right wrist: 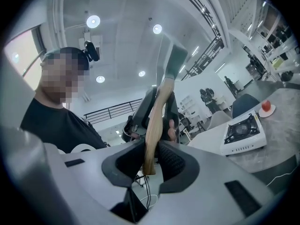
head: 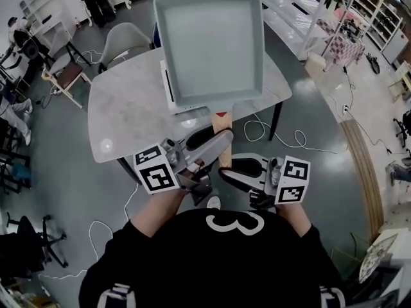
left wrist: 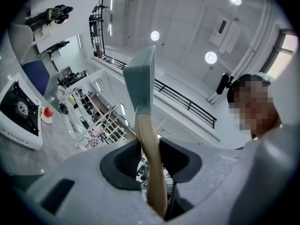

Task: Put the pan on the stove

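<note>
Pretty bright, even light from round ceiling lamps (left wrist: pixel 210 57), so shadows stay soft. The pan (head: pixel 209 43) looks evenly lit. Both gripper views are heavy fisheye with dark corners, and the head view bends at the edges too.

Left gripper (left wrist: pixel 152 156), right gripper (right wrist: pixel 149 159), both clamped

**Grey table in a cluttered workshop**

I see a pale grey table (head: pixel 115 127) on a dark, glossy floor (head: pixel 308 178), with a grey chair (head: pixel 122 43) just behind it. White cables (head: pixel 286 136) trail beside its leg, shelving racks (head: pixel 369 8) stand far right, and round ceiling lights (left wrist: pixel 210 57) glow overhead.
</note>
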`<action>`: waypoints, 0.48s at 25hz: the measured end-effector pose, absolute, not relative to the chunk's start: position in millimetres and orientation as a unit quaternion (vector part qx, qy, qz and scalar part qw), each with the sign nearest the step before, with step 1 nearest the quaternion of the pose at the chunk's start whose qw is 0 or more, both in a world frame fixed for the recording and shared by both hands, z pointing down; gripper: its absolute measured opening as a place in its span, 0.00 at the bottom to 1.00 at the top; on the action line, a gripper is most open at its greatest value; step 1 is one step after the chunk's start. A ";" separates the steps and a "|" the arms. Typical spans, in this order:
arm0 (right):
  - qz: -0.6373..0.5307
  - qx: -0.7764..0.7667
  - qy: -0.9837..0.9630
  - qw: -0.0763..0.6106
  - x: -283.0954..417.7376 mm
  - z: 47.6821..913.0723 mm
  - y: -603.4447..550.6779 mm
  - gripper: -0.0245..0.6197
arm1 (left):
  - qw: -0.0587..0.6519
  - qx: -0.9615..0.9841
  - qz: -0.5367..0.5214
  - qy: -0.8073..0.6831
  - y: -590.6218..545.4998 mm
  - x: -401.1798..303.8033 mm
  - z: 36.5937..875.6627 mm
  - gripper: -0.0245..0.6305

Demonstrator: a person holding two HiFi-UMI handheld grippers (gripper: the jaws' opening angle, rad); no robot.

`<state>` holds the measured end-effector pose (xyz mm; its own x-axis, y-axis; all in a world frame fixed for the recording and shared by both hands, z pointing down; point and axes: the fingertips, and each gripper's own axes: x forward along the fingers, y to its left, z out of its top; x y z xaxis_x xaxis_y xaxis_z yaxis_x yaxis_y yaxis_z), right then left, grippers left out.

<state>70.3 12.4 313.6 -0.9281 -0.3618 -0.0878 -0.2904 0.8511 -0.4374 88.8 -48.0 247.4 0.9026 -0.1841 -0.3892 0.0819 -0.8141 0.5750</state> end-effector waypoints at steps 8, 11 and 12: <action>-0.237 -0.151 0.957 0.077 57.6 315.1 -61.1 0.17 | 0.326 0.916 -0.227 -0.055 -127.1 71.9 253.5 0.24; -0.251 -0.137 0.955 0.081 57.1 323.9 -78.3 0.17 | 0.330 0.915 -0.224 -0.062 -145.3 71.8 263.5 0.24; -0.256 -0.133 0.954 0.083 57.5 325.1 -83.5 0.17 | 0.331 0.915 -0.224 -0.064 -150.9 72.2 265.2 0.24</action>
